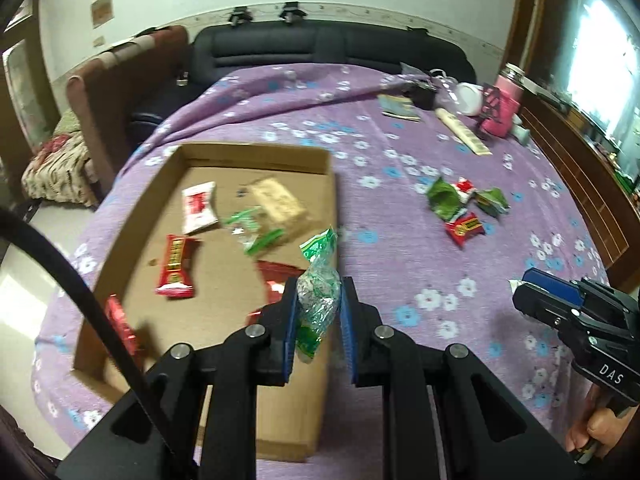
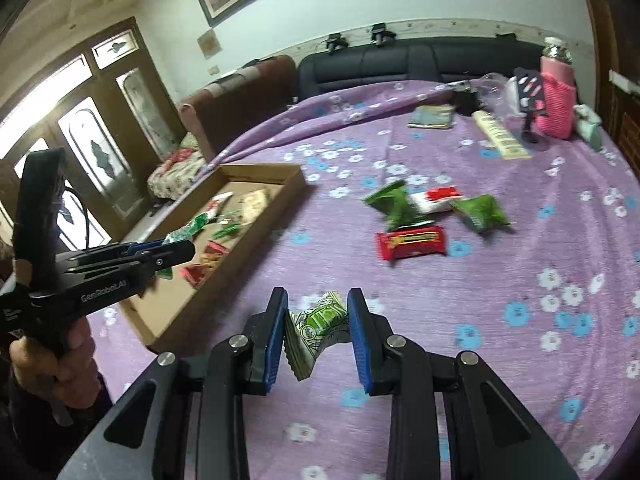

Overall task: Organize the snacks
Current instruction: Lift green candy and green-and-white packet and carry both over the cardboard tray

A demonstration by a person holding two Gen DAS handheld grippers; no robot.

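Both views are lit by daylight, with the window blown out to white glare in the left view and the glazed doors overexposed in the right. Straight lines are bent by fisheye distortion (corners are vignetted black). The snacks in the cardboard box are smeared by motion blur.

pale walls, a black sofa, glazed wooden doors brightly backlit.

Both wrist cameras sit close behind their fingers, angled down. Both views share the shallow brown cardboard tray on the purple floral cloth.
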